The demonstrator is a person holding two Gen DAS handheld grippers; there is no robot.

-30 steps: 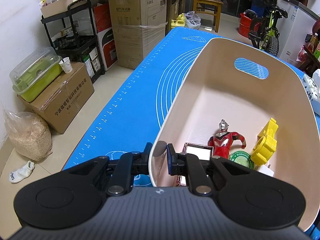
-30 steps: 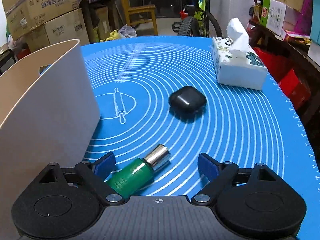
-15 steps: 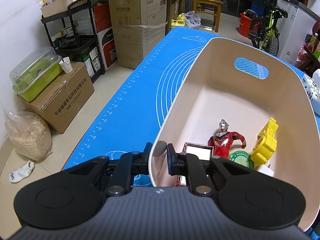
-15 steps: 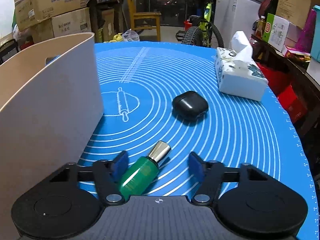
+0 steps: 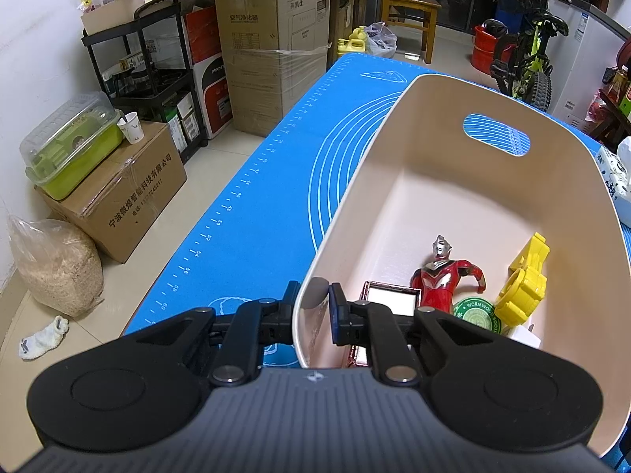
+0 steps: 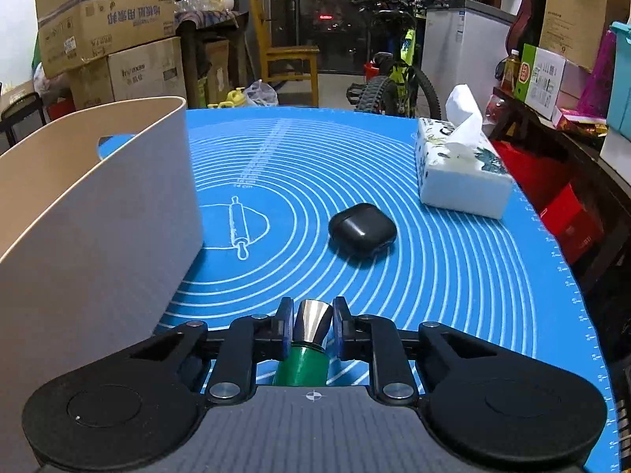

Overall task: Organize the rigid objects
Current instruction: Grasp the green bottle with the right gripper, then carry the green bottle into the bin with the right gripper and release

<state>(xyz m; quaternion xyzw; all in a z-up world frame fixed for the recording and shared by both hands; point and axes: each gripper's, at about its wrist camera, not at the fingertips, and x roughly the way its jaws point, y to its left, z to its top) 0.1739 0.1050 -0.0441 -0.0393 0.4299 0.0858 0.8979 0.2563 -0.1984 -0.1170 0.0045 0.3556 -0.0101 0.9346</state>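
Note:
A beige bin stands on the blue mat. My left gripper is shut on the bin's near rim, one finger outside the wall and one inside. In the bin lie a red toy figure, a yellow toy, a green round tin and a small framed mirror. My right gripper is shut on a green bottle with a silver cap, just right of the bin's outer wall. A black earbud case lies on the mat ahead.
A tissue box sits at the mat's far right. Cardboard boxes, a black shelf cart and a grain sack stand on the floor to the left. A bicycle and a wooden chair are beyond the table.
My right gripper's jaws closed from wide open onto the green bottle, which now points straight ahead between them. The left gripper and the bin stayed still.

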